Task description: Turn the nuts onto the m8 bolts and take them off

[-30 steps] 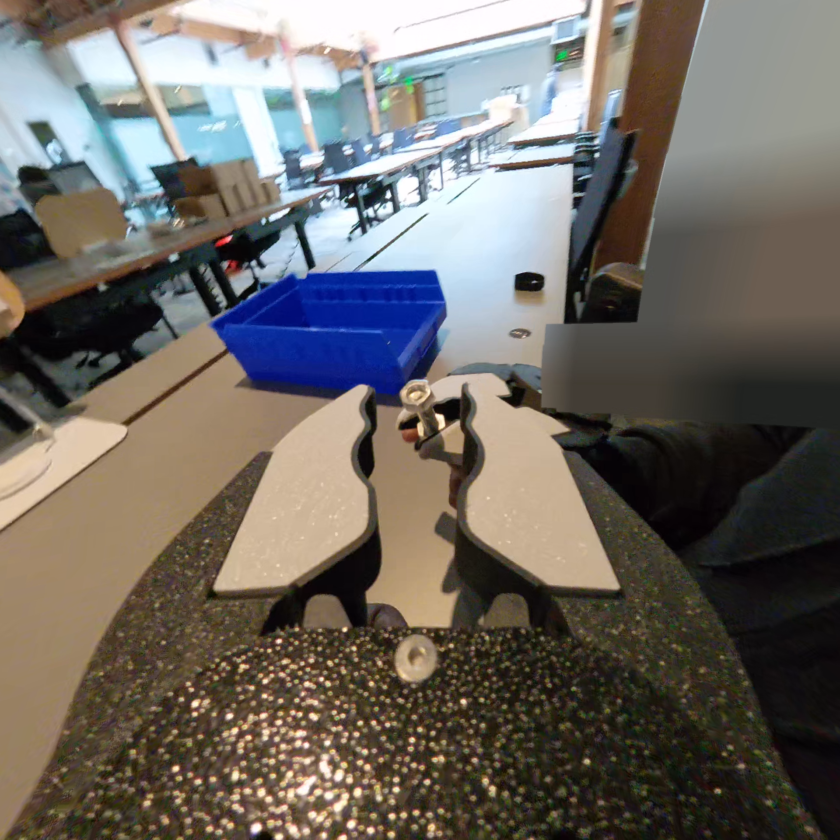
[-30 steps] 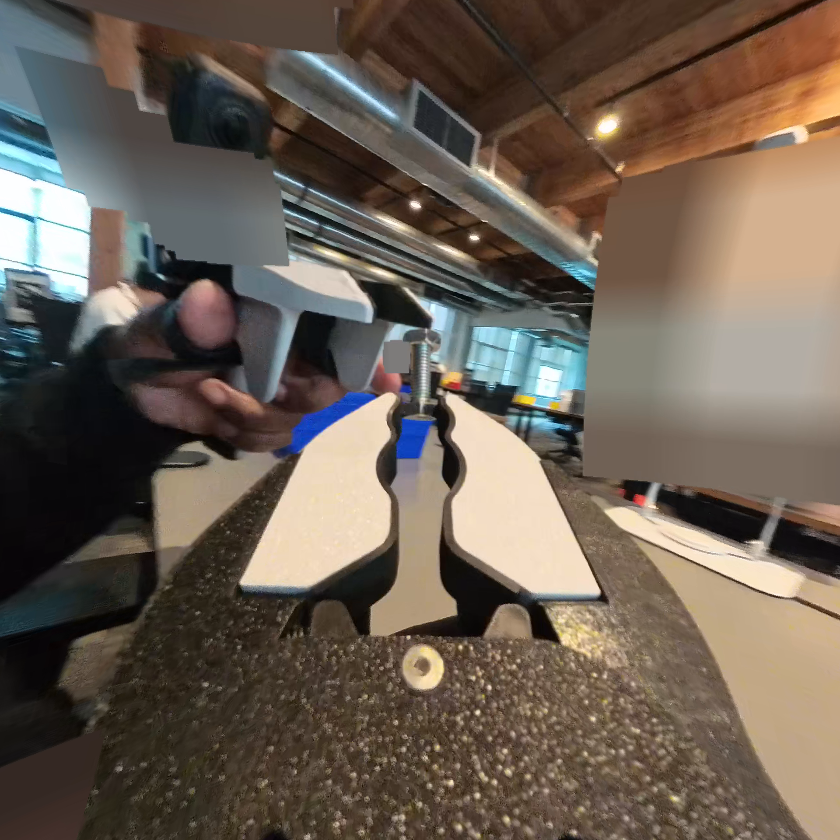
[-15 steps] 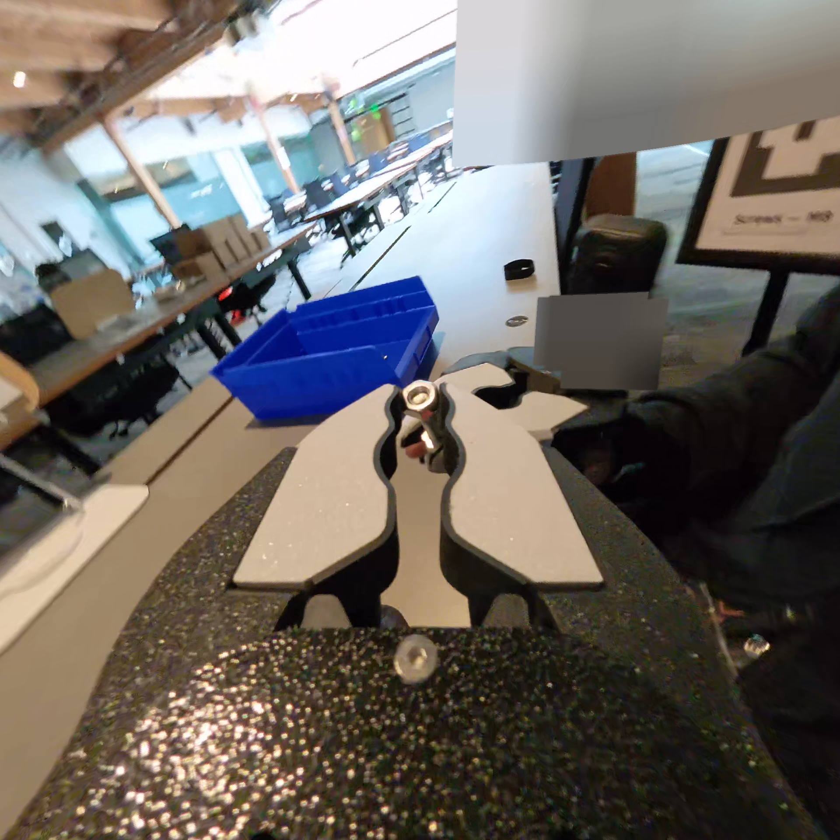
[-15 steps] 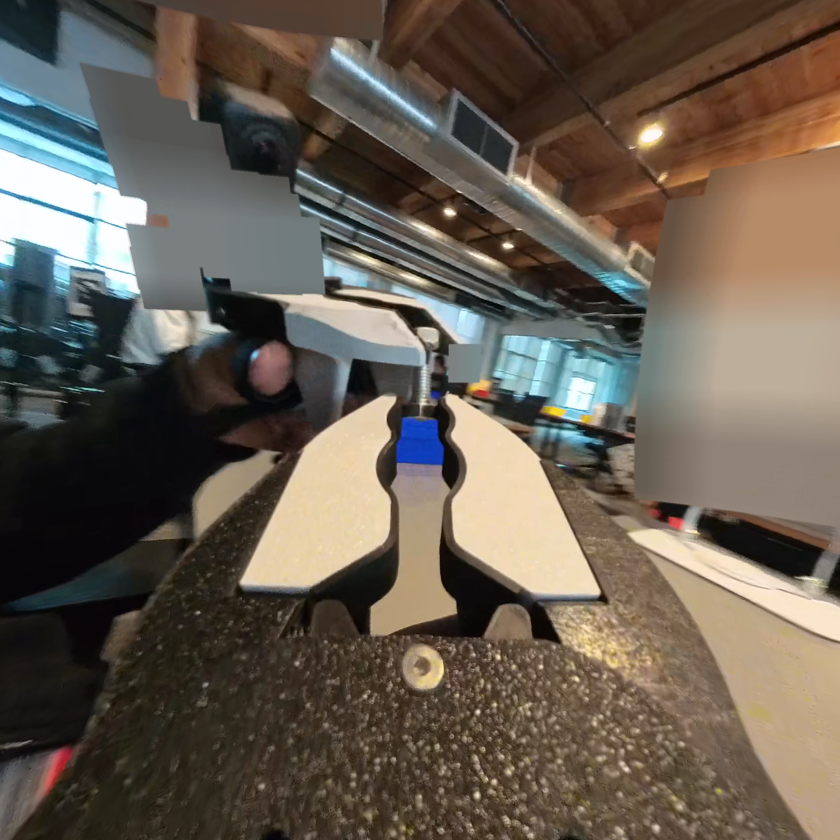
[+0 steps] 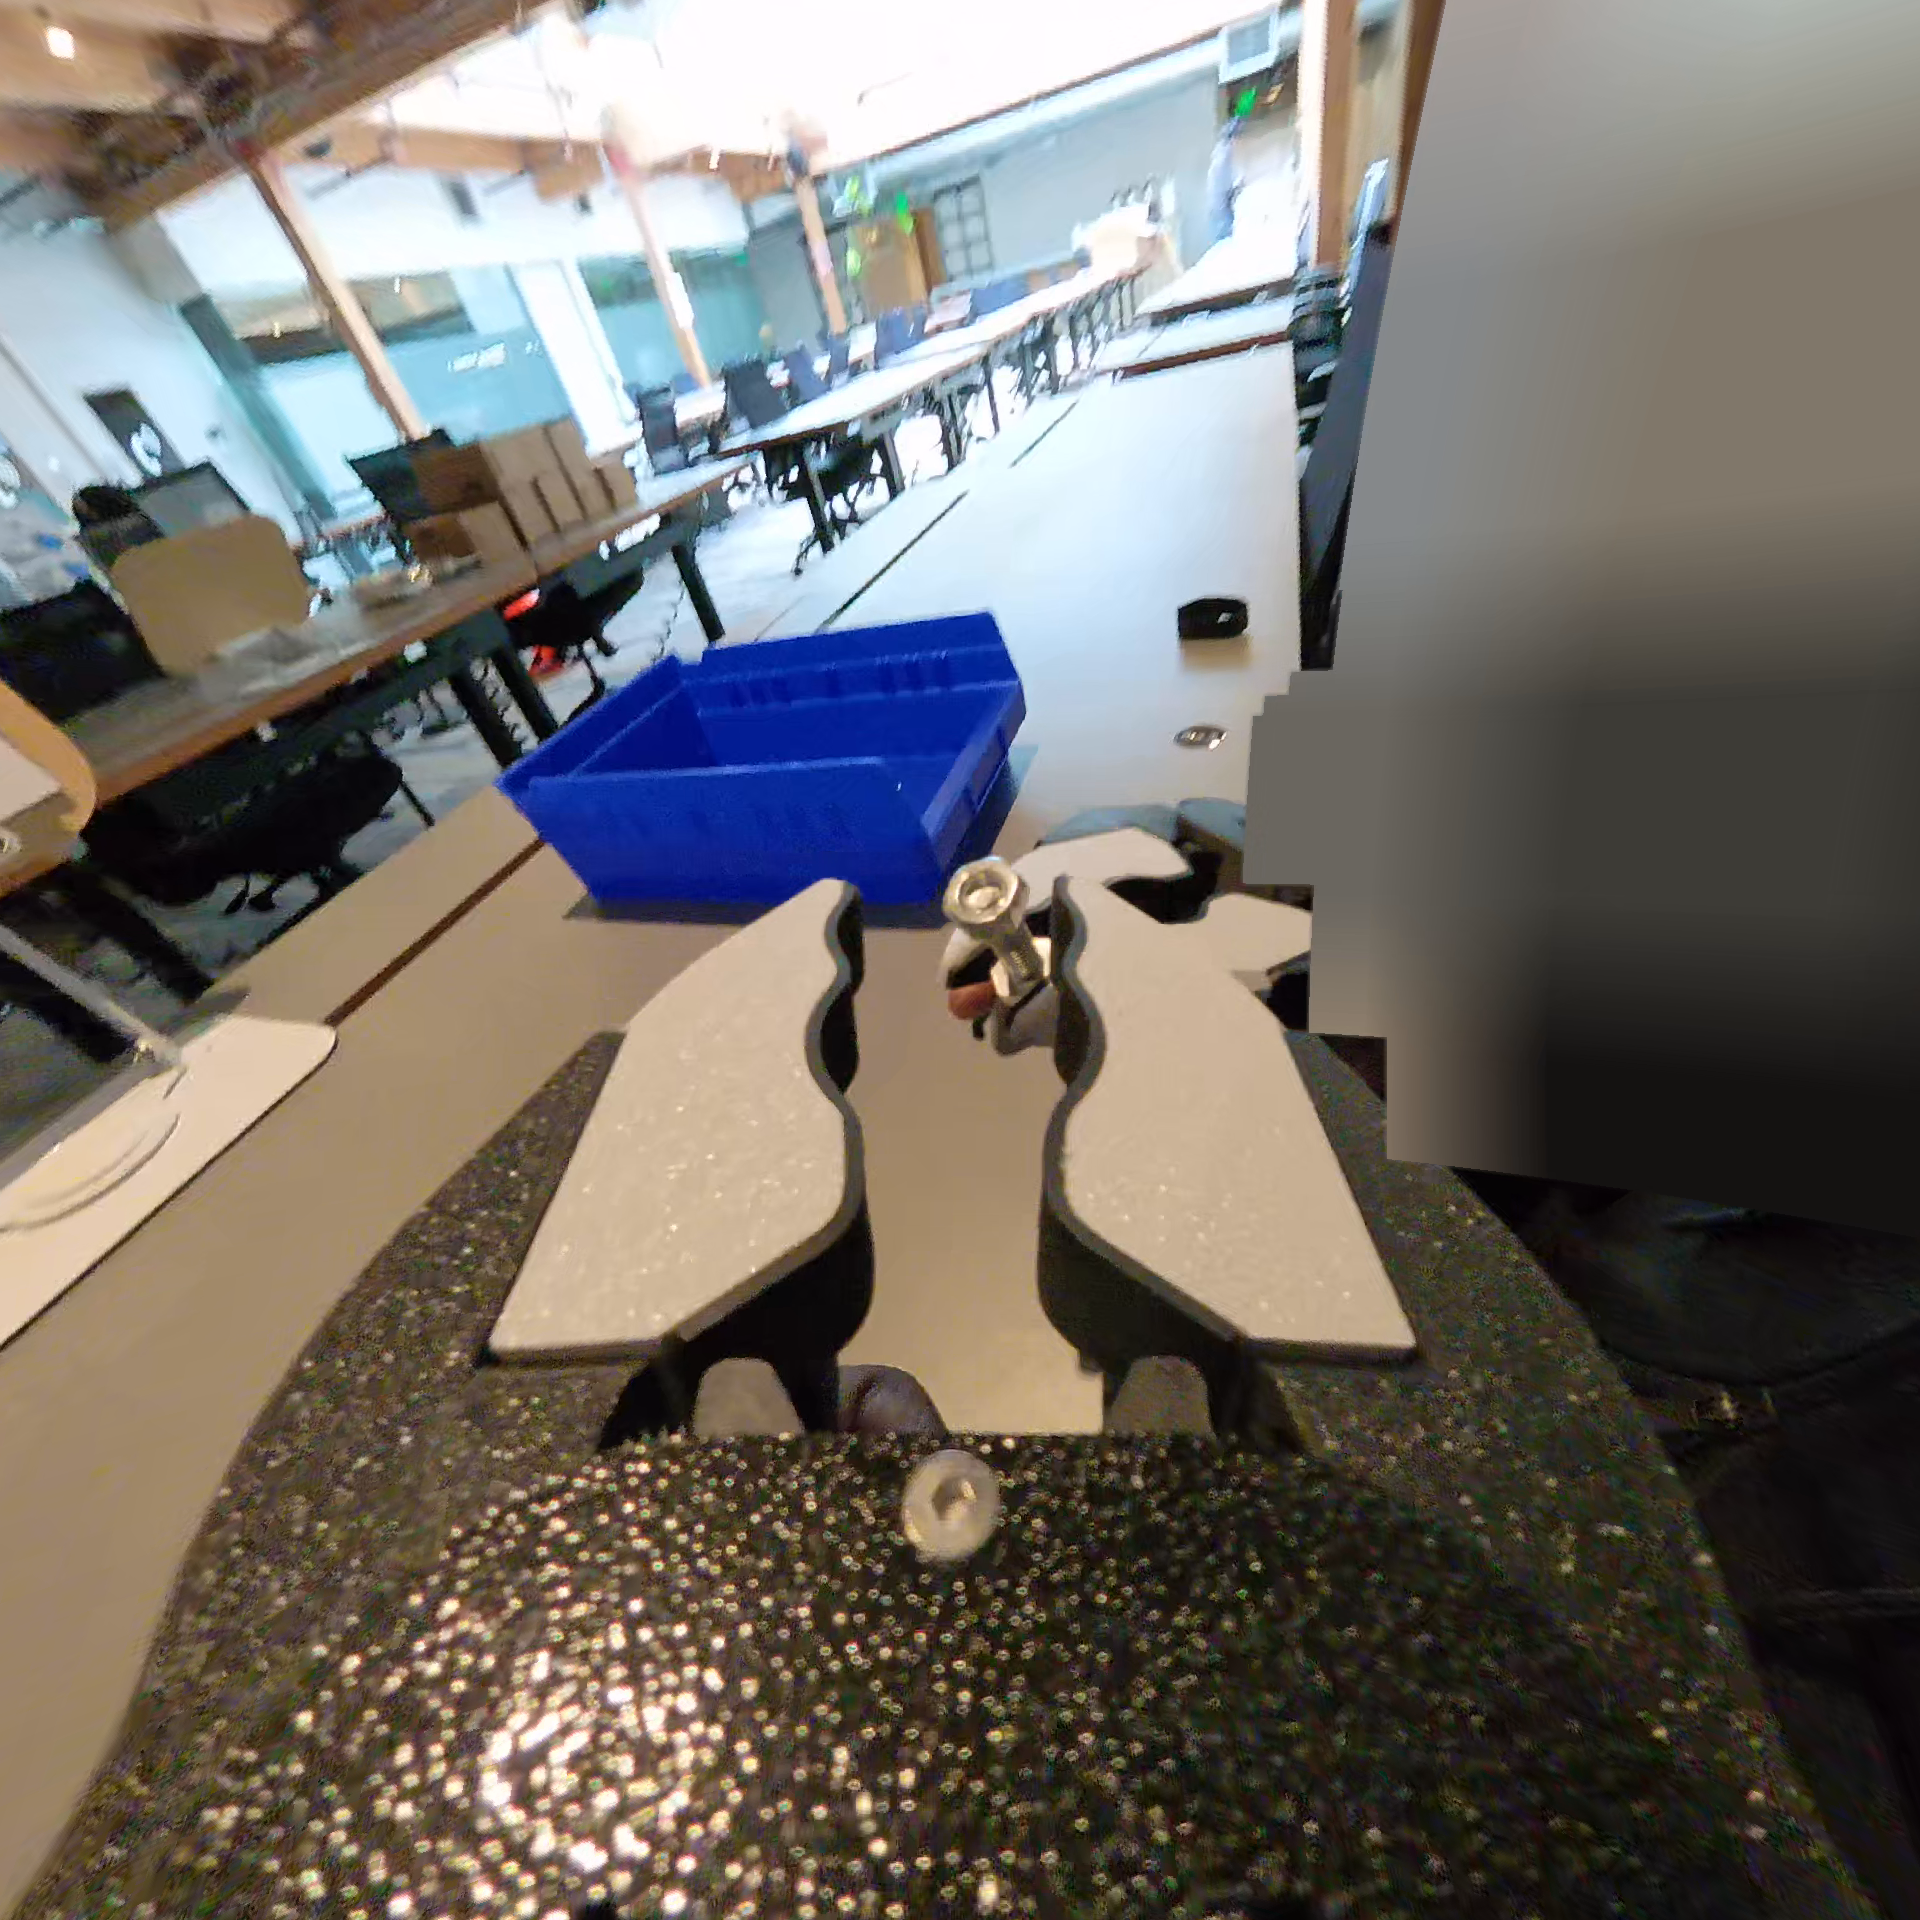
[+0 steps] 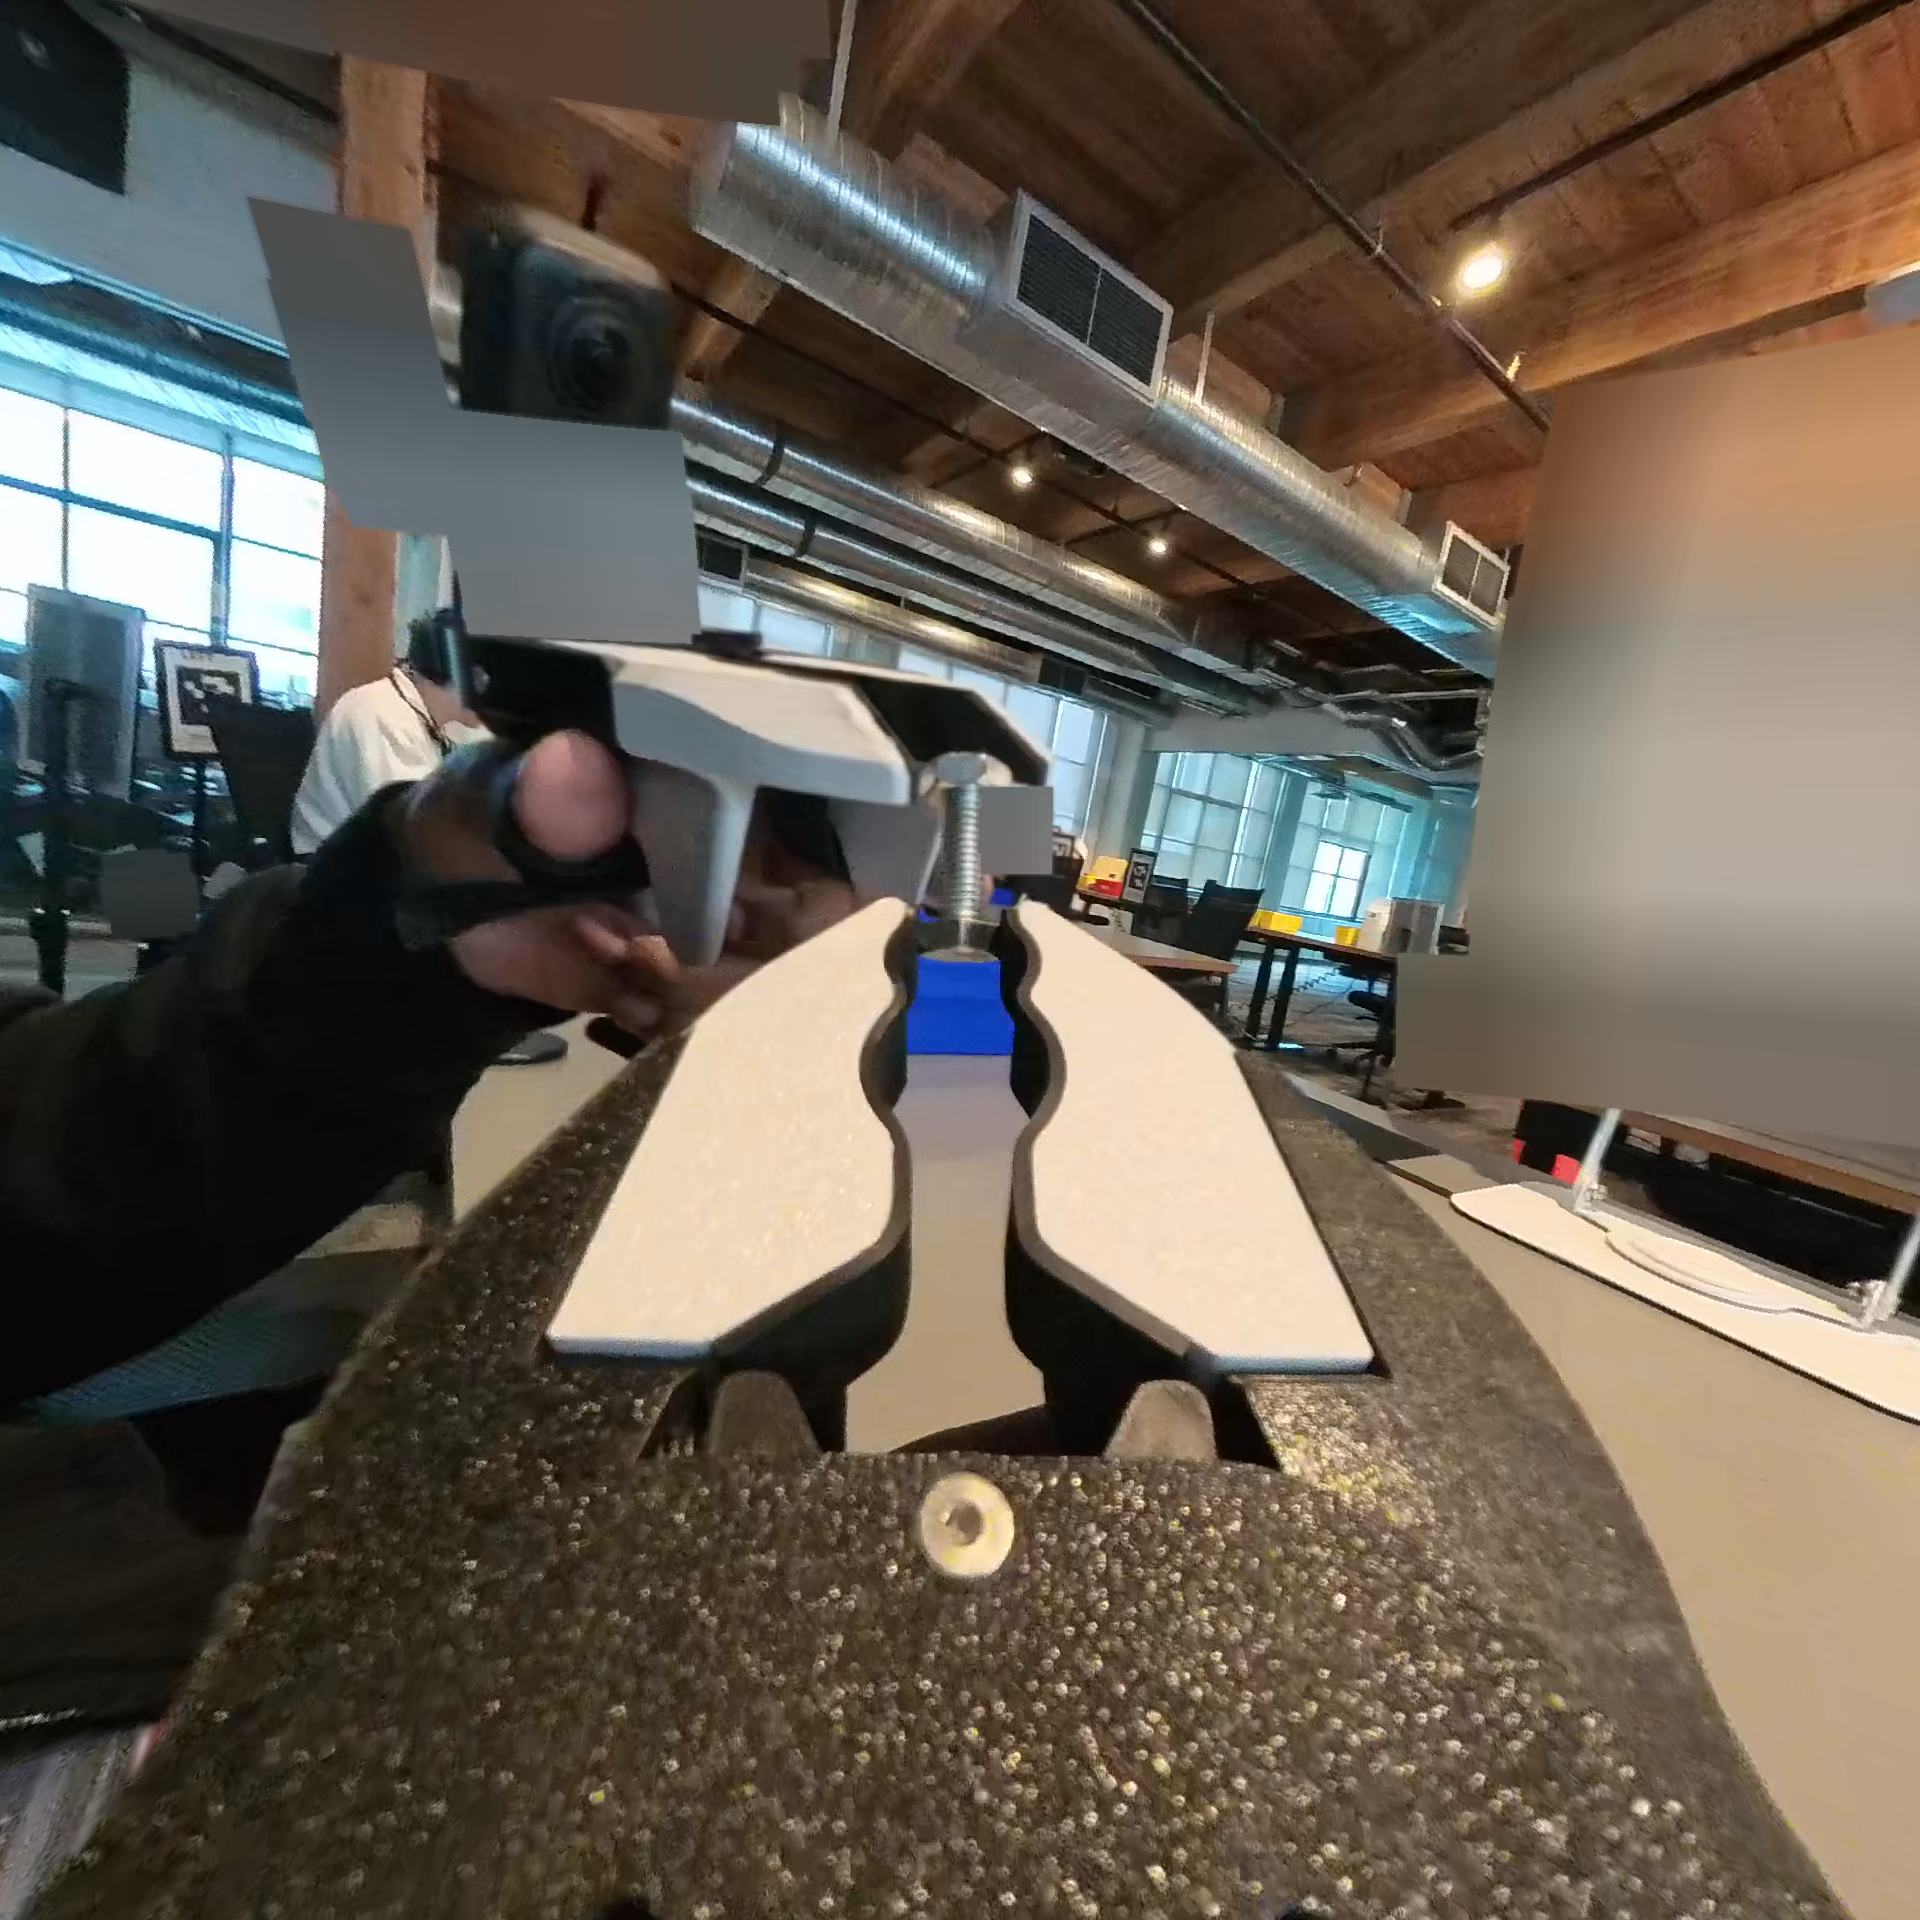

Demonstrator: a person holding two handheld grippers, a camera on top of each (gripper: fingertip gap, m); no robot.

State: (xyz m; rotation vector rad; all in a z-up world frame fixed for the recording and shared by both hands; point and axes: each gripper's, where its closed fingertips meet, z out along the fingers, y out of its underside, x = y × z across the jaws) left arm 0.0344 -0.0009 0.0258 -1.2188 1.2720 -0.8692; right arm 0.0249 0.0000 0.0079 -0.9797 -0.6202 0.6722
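bolt (image 6: 961, 862): silver, threaded, head up | pinched upright at my right gripper (image 6: 958, 940) tips, possibly by a nut there | my left gripper (image 5: 956, 940) spread, bolt head between its tips, by its right finger

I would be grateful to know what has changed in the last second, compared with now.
Half a second ago the left gripper closed around the bolt head; it has since reopened. The right gripper stays shut on the bolt's lower end, and the blue bin has not moved.
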